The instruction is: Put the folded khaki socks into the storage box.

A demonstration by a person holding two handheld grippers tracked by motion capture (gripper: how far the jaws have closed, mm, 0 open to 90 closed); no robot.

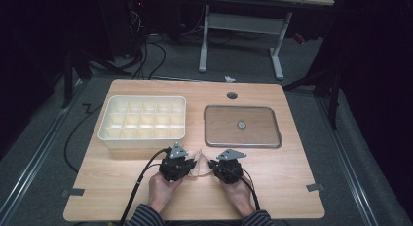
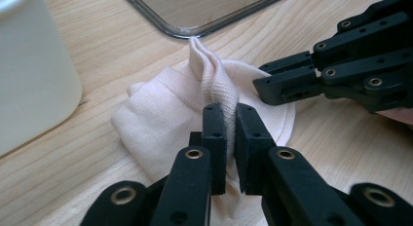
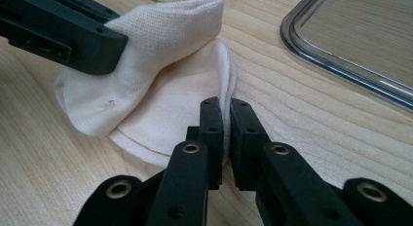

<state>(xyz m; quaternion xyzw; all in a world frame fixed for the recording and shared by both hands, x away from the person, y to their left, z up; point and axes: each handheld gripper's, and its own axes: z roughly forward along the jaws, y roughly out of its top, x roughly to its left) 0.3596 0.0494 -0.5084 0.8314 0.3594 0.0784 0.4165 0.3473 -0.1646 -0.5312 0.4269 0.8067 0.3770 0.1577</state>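
A cream sock (image 2: 160,114) lies crumpled on the wooden table (image 1: 287,177) between the two grippers, near the front edge. My left gripper (image 2: 230,111) is shut on a raised fold of its ribbed cuff. My right gripper (image 3: 225,106) is shut on the thin rounded edge of the sock (image 3: 160,104). In the high view the left gripper (image 1: 193,163) and the right gripper (image 1: 211,164) face each other closely, each held in a hand, with the sock (image 1: 198,162) stretched between them.
A white box with several compartments (image 1: 142,121) stands behind the left gripper. A shallow clear tray (image 1: 243,107) holding a small round object (image 1: 240,124) lies behind the right gripper, its corner close to the sock. A round cable hole (image 1: 232,95) sits farther back.
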